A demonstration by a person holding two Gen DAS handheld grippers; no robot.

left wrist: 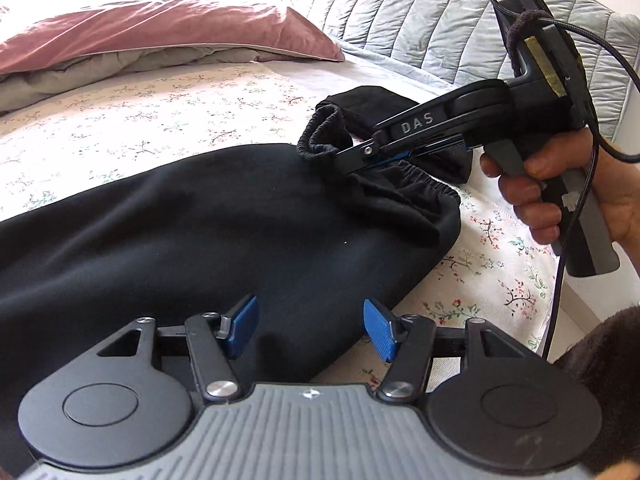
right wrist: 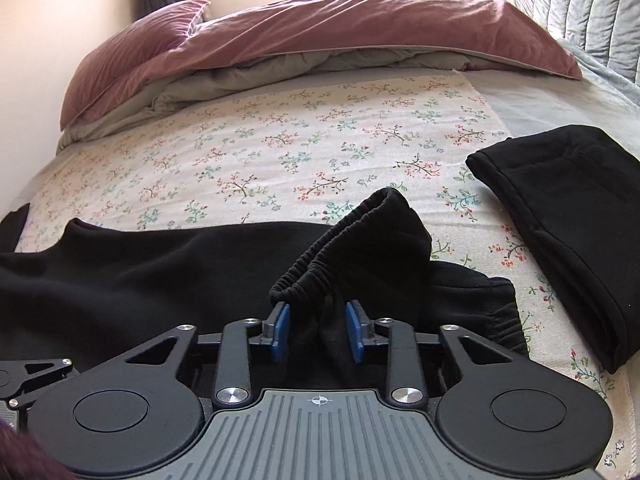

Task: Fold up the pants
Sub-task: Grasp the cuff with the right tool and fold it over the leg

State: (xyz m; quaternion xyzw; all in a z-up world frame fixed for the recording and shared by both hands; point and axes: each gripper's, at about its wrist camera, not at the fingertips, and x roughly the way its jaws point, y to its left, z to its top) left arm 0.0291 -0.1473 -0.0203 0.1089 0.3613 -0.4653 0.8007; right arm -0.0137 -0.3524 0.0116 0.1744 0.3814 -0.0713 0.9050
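Observation:
Black pants (left wrist: 180,232) lie flat across the floral bed sheet (left wrist: 120,120). My left gripper (left wrist: 310,328) hovers open over the near edge of the pants, and its blue pads (left wrist: 244,326) touch no cloth. My right gripper (left wrist: 344,158), held by a hand (left wrist: 532,200), is shut on the gathered elastic waistband (left wrist: 316,136) and lifts a loop of it off the bed. In the right wrist view the waistband (right wrist: 320,256) bunches up between the right gripper (right wrist: 318,330) pads, with the rest of the pants (right wrist: 140,272) spread out to the left.
A second black garment (right wrist: 568,208), folded, lies on the sheet to the right of the pants. A pink duvet (right wrist: 320,28) over grey bedding is piled at the far end. A grey quilted cover (left wrist: 420,12) runs along the right side. Bare floral sheet (right wrist: 280,140) lies between.

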